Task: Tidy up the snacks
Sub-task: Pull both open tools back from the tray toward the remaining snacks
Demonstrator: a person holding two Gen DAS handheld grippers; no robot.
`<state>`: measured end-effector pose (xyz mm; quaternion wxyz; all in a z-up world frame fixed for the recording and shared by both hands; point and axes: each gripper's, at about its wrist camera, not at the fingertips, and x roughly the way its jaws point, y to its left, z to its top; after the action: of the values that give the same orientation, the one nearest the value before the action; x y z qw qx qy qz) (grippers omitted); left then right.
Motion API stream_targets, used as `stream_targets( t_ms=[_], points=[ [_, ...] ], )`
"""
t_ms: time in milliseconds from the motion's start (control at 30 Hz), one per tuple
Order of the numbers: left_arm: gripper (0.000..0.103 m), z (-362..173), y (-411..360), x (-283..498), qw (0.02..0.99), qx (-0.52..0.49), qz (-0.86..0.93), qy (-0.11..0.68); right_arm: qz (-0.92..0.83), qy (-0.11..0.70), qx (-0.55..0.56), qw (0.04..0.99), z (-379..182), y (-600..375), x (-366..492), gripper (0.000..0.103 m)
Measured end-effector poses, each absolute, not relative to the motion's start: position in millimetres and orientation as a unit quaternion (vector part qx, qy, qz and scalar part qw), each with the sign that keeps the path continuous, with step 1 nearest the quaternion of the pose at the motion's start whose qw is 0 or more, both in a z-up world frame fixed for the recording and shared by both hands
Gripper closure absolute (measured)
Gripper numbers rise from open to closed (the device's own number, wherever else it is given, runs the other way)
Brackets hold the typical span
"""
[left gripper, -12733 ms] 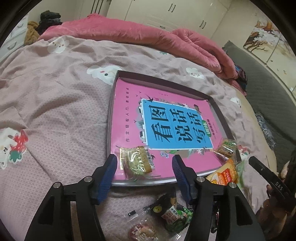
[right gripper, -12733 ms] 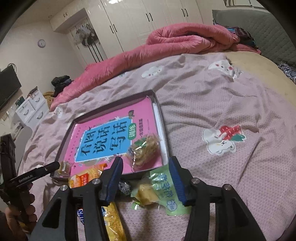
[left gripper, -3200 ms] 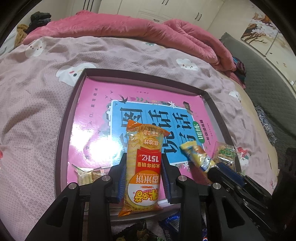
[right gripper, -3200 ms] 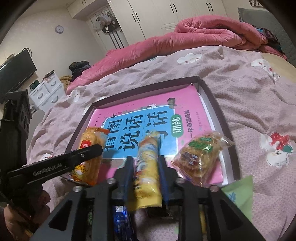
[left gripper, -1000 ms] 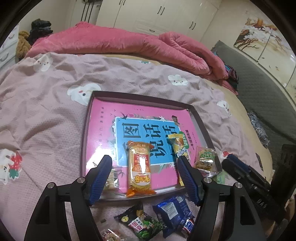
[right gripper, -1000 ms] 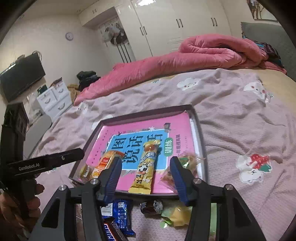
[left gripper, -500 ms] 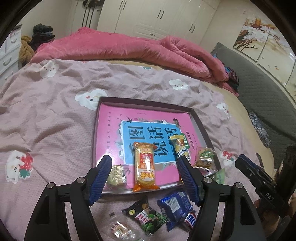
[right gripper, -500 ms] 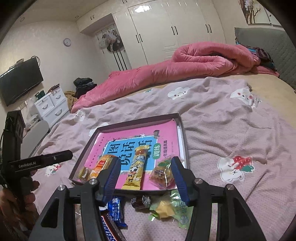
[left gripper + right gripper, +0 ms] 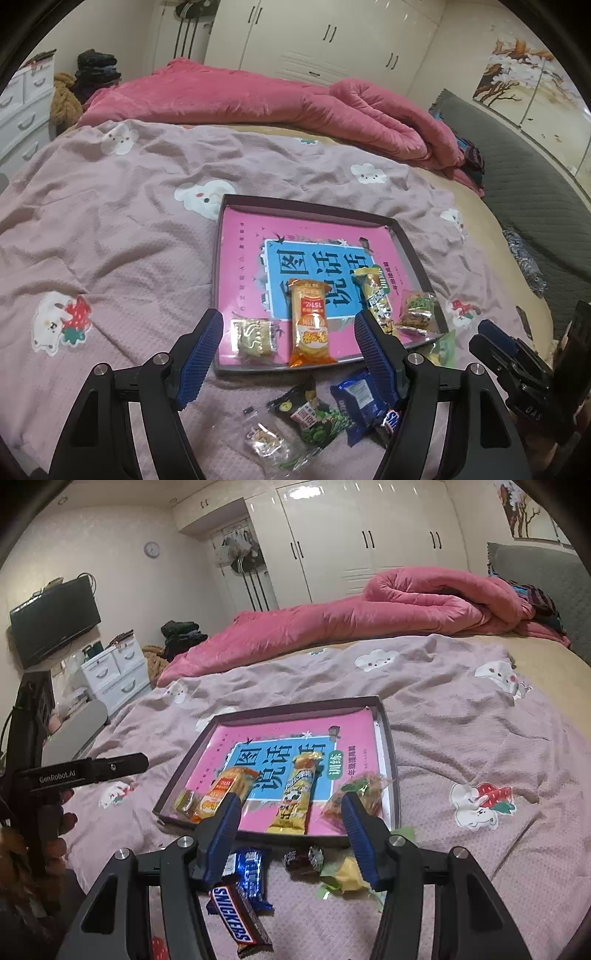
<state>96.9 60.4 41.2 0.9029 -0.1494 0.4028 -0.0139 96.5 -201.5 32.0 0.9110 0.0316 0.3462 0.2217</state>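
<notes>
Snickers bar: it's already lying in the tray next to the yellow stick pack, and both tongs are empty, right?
Not quite. The Snickers bar lies on the bedspread in front of the tray, not in it, as the right wrist view shows. The yellow stick pack is in the tray, and both tongs are empty.

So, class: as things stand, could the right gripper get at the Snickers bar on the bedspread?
Probably yes. The Snickers bar lies uncovered just below the right gripper, whose fingers stand open and empty. Only the blue packet touches its far end.
</notes>
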Motion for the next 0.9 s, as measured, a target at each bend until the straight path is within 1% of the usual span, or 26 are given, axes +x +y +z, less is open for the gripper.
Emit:
stream_targets(
  t_ms=[267,900],
  points=[
    [0.028,47,61,86,0.908,-0.144,-0.011,0.394,0.231,0.352,0.023,0.907,30,-195,88,0.047],
    [0.028,37,51,62,0.902,-0.128,-0.013,0.413,0.246,0.371,-0.008,0.895,17,-182,60,0.046]
  ],
)
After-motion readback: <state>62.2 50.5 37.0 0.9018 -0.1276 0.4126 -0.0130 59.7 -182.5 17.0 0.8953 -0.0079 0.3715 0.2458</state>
